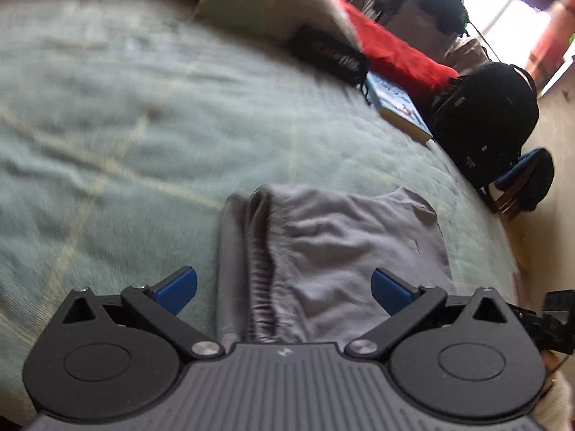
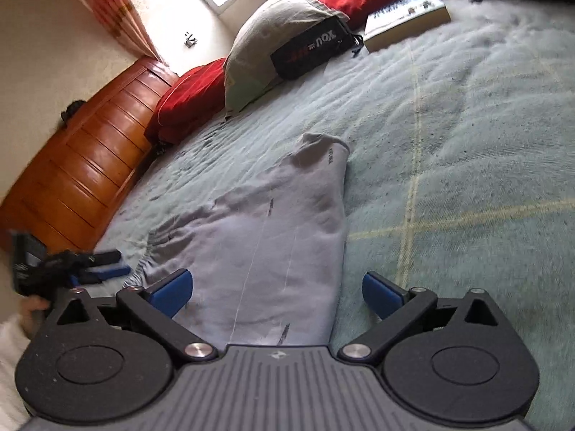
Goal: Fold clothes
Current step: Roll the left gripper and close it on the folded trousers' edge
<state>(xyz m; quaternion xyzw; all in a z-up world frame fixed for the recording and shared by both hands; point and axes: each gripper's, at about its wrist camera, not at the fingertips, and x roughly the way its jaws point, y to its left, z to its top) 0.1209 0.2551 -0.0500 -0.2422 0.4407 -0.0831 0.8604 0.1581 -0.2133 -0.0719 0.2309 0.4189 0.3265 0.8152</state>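
A grey garment point(image 1: 323, 251) lies folded on the green bedspread point(image 1: 125, 125), its gathered waistband running toward the camera. My left gripper point(image 1: 284, 289) hovers just above its near end, jaws wide apart, nothing between the blue pads point(image 1: 179, 287). In the right wrist view the same grey garment point(image 2: 280, 237) stretches away from me across the bedspread point(image 2: 467, 143). My right gripper point(image 2: 276, 292) stands open over its near edge, pads clear of the cloth. The left gripper point(image 2: 90, 269) shows at the far left, beside the garment's edge.
At the head of the bed lie red pillows point(image 2: 190, 97), a pale pillow point(image 2: 273, 39), a black pouch point(image 2: 309, 50) and a book point(image 2: 406, 18). A wooden bed frame point(image 2: 79, 165) runs along the left. A black backpack point(image 1: 485, 115) stands beside the bed.
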